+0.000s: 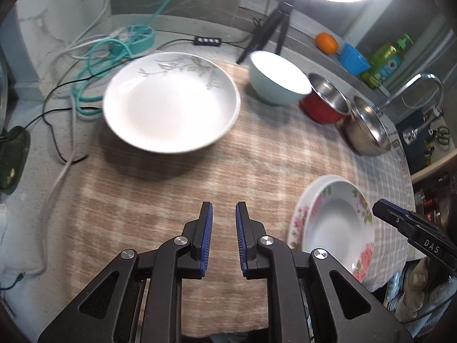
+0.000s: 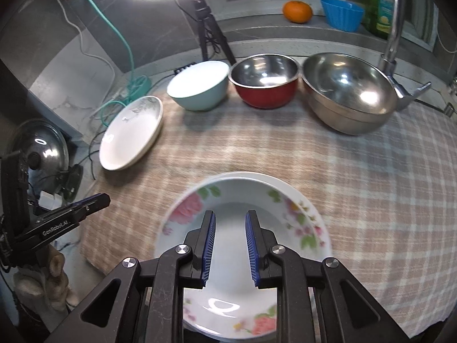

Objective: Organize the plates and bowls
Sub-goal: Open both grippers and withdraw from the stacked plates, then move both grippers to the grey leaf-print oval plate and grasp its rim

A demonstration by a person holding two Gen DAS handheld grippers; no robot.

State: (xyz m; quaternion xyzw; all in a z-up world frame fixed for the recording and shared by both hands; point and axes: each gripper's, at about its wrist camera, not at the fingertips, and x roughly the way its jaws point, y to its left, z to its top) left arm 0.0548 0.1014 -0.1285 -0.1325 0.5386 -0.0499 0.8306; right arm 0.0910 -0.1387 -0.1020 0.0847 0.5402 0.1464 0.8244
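A white plate with a grey leaf print (image 1: pixel 171 103) lies at the far left of the checked cloth (image 1: pixel 200 183); it also shows in the right wrist view (image 2: pixel 131 133). A stack of flowered plates (image 1: pixel 337 225) lies at the near right, under my right gripper (image 2: pixel 230 217), which is open and empty above it (image 2: pixel 242 200). A pale green bowl (image 2: pixel 200 85), a red steel bowl (image 2: pixel 265 84) and a large steel bowl (image 2: pixel 348 91) stand in a row at the back. My left gripper (image 1: pixel 224 208) is open and empty above bare cloth.
A ring light on a tripod (image 2: pixel 210 33) stands behind the bowls. Cables and a teal reel (image 1: pixel 137 37) lie at the back left. An orange (image 2: pixel 297 11), a blue cup (image 2: pixel 341 14) and a soap bottle (image 1: pixel 388 57) sit on the ledge. A tap (image 2: pixel 395 28) rises at the right.
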